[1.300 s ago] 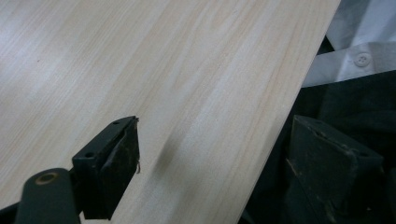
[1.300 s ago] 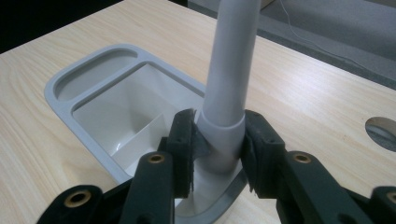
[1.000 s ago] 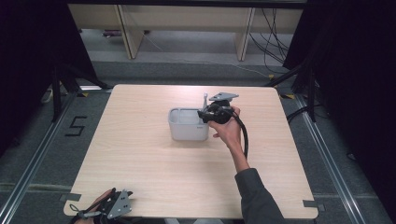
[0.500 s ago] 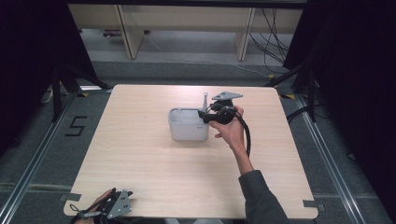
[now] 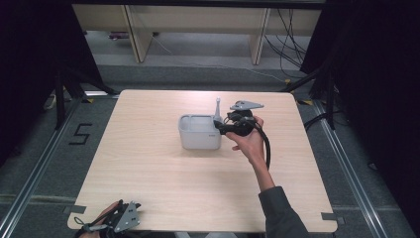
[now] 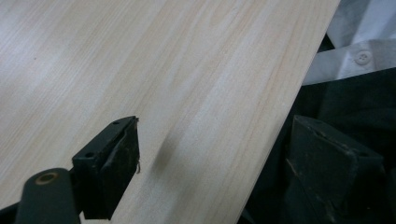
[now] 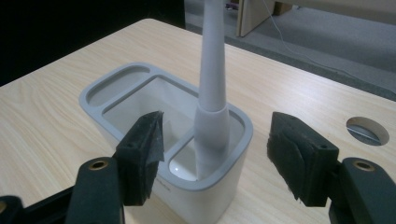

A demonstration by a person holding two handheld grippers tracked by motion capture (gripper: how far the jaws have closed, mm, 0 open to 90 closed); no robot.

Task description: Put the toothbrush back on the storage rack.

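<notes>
Your right gripper (image 7: 215, 154) has just been opening; its jaws stand apart either side of the brush (image 7: 212, 98), clear of it. The brush stands upright in the holder's (image 5: 198, 140) right end compartment, mid-table (image 5: 148, 173). Your left gripper (image 5: 121, 220) rests open at the near-left corner.

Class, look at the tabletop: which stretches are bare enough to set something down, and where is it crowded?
Bare: the table left of and in front of the caddy. Crowded: the caddy's right side, where the right gripper flanks the brush handle.
</notes>
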